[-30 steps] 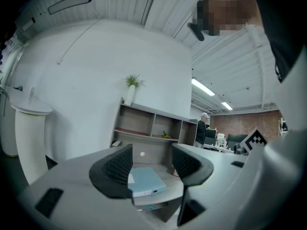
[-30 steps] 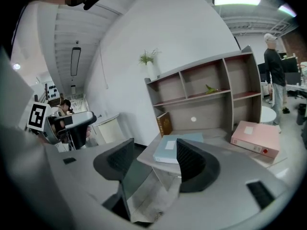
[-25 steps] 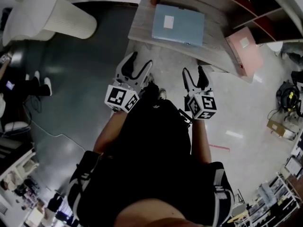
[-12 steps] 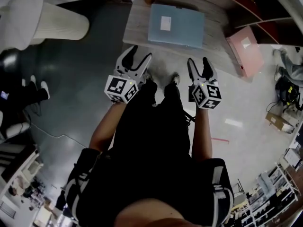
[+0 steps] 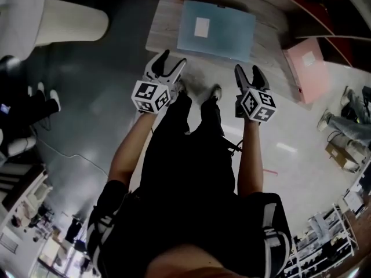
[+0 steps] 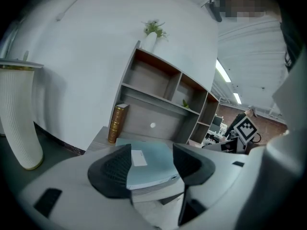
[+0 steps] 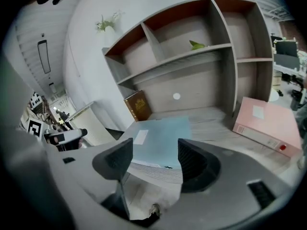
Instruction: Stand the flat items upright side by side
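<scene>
While both tools are held low in the middle of the head view, short of the desk point(image 5: 164, 33), nothing is gripped by either. The left gripper point(image 5: 169, 64) is seen at centre left with its jaws apart and opening. In the left gripper view the gap is filled only by the blue folder point(image 5: 217, 29), which lies beyond the pads and is not touched by them. The right gripper point(image 5: 248, 72) is held at centre right, its jaws likewise apart and opening. The same folder is seen past its gap, and no contact is made.

The blue folder is laid flat on the desk at the top centre of the head view, with a white label on its cover and its near edge close to the desk's front edge. A pink folder point(image 5: 307, 67) is seen at the upper right, well apart from the blue one; in the right gripper view it lies on the desk at the right edge of the frame.

A brown book point(image 6: 116, 122) is stood upright at the left end of the shelf unit point(image 6: 163, 87), left of centre in the left gripper view. A plant point(image 6: 152, 30) is set on top of that unit. A ribbed white bin point(image 5: 69, 22) is seen at the upper left of the head view.
</scene>
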`<state>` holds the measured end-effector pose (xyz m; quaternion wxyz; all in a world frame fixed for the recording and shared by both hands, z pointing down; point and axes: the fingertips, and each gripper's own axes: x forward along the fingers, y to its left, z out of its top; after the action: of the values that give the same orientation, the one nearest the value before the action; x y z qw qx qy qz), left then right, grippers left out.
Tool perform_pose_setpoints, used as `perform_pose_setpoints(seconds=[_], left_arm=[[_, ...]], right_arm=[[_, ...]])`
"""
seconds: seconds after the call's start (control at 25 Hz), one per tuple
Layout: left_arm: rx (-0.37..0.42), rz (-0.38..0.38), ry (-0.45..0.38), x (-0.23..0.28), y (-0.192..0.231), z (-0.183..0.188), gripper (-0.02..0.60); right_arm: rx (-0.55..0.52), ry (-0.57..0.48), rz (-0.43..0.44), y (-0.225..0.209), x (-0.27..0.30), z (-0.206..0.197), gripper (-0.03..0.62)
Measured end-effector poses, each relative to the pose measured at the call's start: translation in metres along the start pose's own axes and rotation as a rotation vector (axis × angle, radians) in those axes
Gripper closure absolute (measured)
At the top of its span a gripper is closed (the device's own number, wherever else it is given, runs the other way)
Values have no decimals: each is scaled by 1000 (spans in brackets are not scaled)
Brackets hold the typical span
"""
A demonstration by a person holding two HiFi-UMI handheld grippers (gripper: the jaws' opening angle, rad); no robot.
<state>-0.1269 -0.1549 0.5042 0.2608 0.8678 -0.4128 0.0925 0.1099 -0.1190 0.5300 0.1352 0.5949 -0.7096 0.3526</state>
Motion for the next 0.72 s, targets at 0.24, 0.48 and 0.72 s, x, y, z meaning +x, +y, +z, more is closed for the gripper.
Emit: perform_pose_setpoints(seconds=[0.24, 0.48, 0.72], left_arm=[[-35, 35, 66, 36, 33, -42, 295], [-77, 53, 115, 61, 58, -78, 295], [-105, 56, 159, 82, 73, -99, 285]], right_arm=[[71, 64, -39, -37, 43, -32, 290], [109, 110, -73, -68, 72, -50, 283], [155, 160, -54, -82, 98, -72, 278]])
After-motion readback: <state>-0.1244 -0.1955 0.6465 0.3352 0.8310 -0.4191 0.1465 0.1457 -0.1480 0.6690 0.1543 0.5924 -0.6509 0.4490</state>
